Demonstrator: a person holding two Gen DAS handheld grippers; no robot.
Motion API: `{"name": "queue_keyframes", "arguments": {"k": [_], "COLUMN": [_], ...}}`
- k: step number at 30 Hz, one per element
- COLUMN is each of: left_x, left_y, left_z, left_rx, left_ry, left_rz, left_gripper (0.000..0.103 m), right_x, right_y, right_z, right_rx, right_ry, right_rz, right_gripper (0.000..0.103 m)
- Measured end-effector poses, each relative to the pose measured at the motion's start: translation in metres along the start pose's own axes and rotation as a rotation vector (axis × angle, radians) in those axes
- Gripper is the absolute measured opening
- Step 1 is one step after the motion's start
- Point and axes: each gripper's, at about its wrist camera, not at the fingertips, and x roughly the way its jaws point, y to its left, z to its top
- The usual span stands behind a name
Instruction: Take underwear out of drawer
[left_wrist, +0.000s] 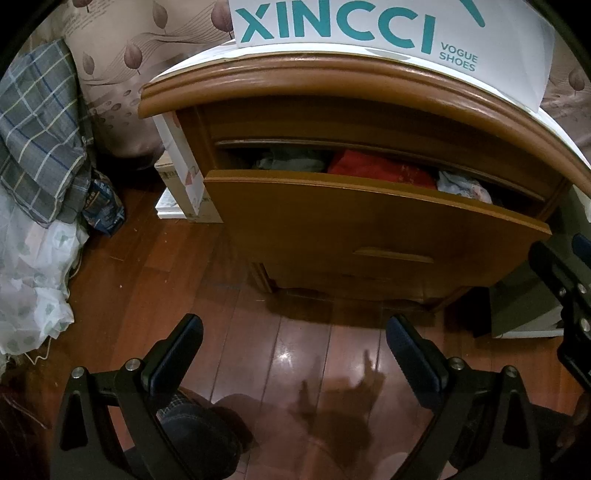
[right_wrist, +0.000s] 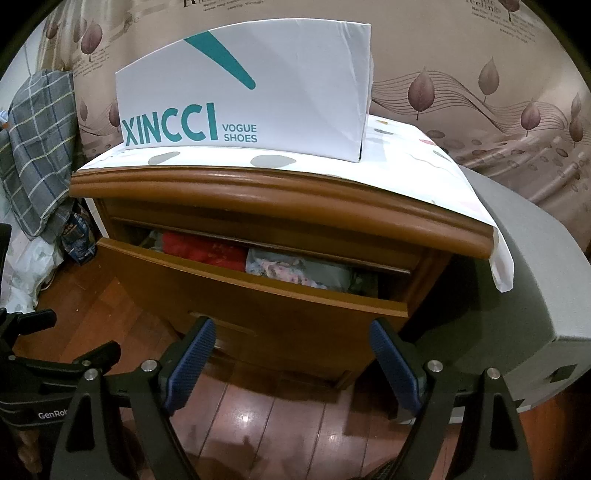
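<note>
Glossy wooden floor (left_wrist: 314, 350), leaf-patterned wall (right_wrist: 461, 92), brown wooden nightstand (right_wrist: 277, 192).

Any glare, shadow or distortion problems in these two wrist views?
Left wrist: lamp glare and gripper shadows on the floor; fisheye bends the nightstand. Right wrist: drawer interior dim but its clothes are readable; floor glare too; dark corner vignetting in both.

The white shoe box (right_wrist: 258, 96) on top of the nightstand (right_wrist: 280, 199) carries large teal letters "XINCCI", with smaller "VOGUE SHOES" to their right. The left hand-held gripper (right_wrist: 26, 373), seen from the right wrist view, bears white letters "GenRob", cut off there. Small print on the wallpaper (right_wrist: 480, 85) is too blurred to read.
</note>
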Motion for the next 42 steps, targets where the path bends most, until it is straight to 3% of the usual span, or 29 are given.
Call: {"name": "queue_keyframes", "arguments": {"k": [23,27,33,39,42], "left_x": [0.002,-0.001,-0.014,0.003,0.020], "left_y": [-0.001,0.004,0.028,0.044,0.044], "left_z": [0.000,0.001,0.012,0.030,0.035], "left_rx": [0.001,-0.035,-0.180,-0.438,-0.535], "left_ry": [-0.011,-0.013,-0.090,-0.062,-0.031], "left_rz": [0.007,-0.035,-0.111,-0.267,-0.300], "left_gripper": [0.099,0.099,0.099,0.099,0.099], "right_x": [-0.003,-0.005,-0.015,-0.032,-0.036], "right_y": [-0.008,-0.014,-0.033,-0.052,-0.060], "right_z": [0.002,0.003,0.011,0.018,0.020], "right_rx": [0.025,0.043,0.126,0.190,0.222], "right_ry": [-0.005,-0.010,-0.041,-0.097,-0.106], "right_rz": [-0.004,-0.008,-0.011,-0.035,-0.023], "right_gripper": [0.088,0.088,0.088,0.088,0.088]}}
